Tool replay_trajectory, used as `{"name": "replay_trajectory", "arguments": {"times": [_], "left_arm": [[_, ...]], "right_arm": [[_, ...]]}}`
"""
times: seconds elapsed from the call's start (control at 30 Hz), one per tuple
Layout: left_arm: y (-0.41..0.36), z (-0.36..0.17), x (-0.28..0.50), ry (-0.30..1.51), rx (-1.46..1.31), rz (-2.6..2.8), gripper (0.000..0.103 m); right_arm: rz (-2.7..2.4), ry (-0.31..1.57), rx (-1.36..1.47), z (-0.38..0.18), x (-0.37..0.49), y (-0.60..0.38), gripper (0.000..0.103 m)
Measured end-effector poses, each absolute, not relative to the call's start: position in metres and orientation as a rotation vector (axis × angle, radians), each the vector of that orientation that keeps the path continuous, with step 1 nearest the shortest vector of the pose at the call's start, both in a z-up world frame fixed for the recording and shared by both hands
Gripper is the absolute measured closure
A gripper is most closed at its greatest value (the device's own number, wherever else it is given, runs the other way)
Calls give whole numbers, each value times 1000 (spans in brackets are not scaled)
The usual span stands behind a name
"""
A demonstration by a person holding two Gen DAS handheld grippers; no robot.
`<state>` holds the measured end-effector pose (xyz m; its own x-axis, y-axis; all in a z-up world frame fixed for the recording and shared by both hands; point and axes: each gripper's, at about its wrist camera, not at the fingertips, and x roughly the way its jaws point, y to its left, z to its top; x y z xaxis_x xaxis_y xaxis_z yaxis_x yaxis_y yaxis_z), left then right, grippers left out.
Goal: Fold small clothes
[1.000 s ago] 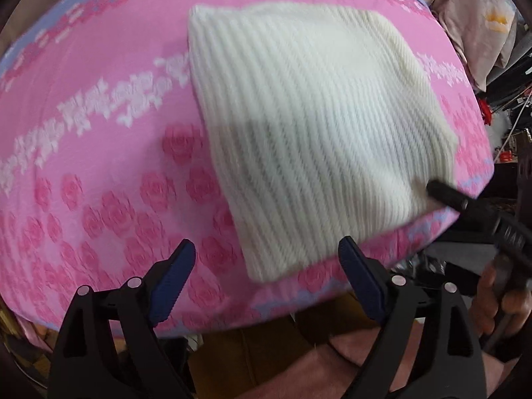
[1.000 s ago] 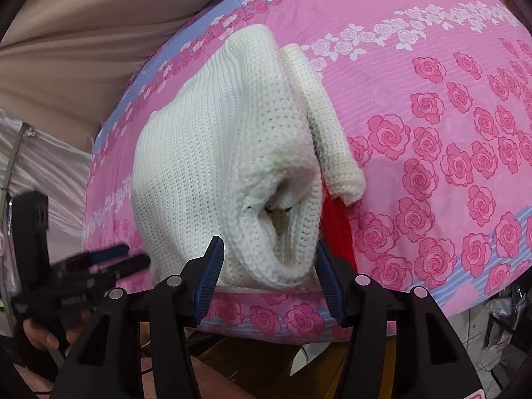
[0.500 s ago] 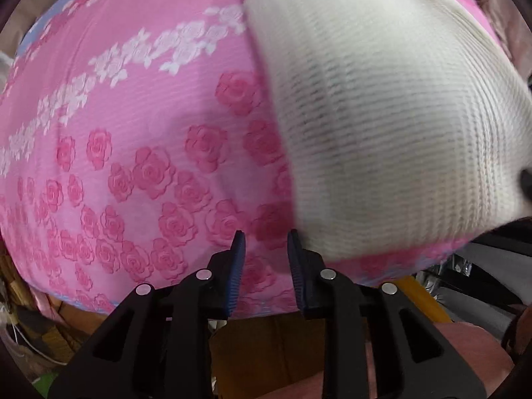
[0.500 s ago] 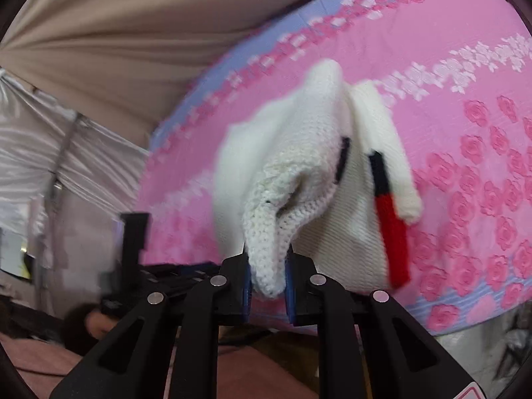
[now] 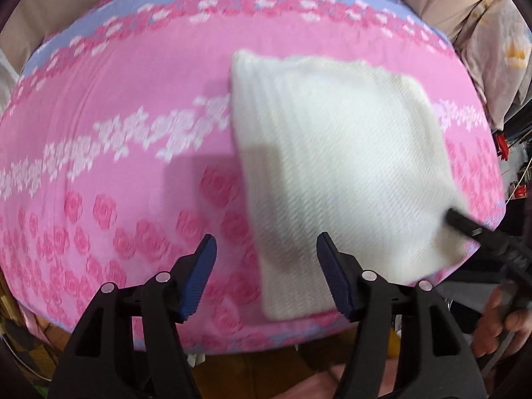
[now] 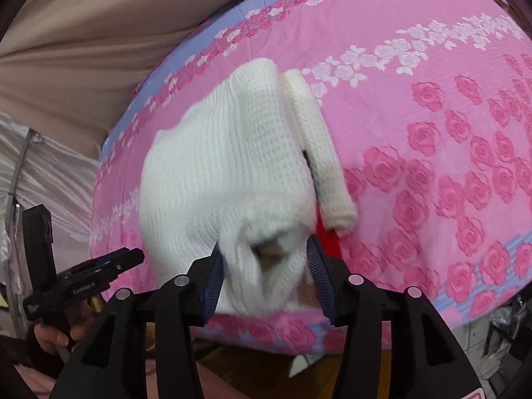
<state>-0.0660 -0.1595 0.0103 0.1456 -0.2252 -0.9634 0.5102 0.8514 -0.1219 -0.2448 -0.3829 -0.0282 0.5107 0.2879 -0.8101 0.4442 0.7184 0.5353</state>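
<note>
A folded white knit garment (image 5: pixel 339 166) lies on the pink rose-print sheet (image 5: pixel 116 133), toward its right and near edge. My left gripper (image 5: pixel 266 249) is open and empty, just in front of the garment's near left corner. My right gripper (image 6: pixel 266 266) is open, its blue pads on either side of the garment's near bunched end (image 6: pixel 259 246) without pinching it. The garment also fills the right wrist view (image 6: pixel 216 183), with a rolled sleeve (image 6: pixel 319 153) along its right side and a red part (image 6: pixel 327 242) peeking out beneath. The right gripper also shows at the left wrist view's right edge (image 5: pixel 465 226).
The sheet's near edge drops off just below both grippers. Beige cloth (image 6: pixel 83 33) hangs behind the bed. Piled fabric (image 5: pixel 498 33) sits past the far right corner. My left gripper and hand show at the lower left of the right wrist view (image 6: pixel 83 276).
Both grippers were shut half a second ago, the right one lifting the garment's end. Both have opened now, and the garment lies flat on the sheet again. The left gripper has pulled back.
</note>
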Motion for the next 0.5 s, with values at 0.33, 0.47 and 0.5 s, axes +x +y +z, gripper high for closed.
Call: {"name": "replay_trajectory", "arguments": {"times": [0.33, 0.47, 0.5], "left_arm": [[-152, 3, -72, 1338, 236, -558, 28], [-128, 9, -66, 1319, 174, -509, 28], [-120, 13, -63, 1309, 159, -495, 28]], "right_arm": [[-58, 1160, 974, -66, -256, -371, 50], [-47, 1126, 982, -59, -243, -366, 86], [-44, 1105, 956, -48, -237, -361, 87]]}}
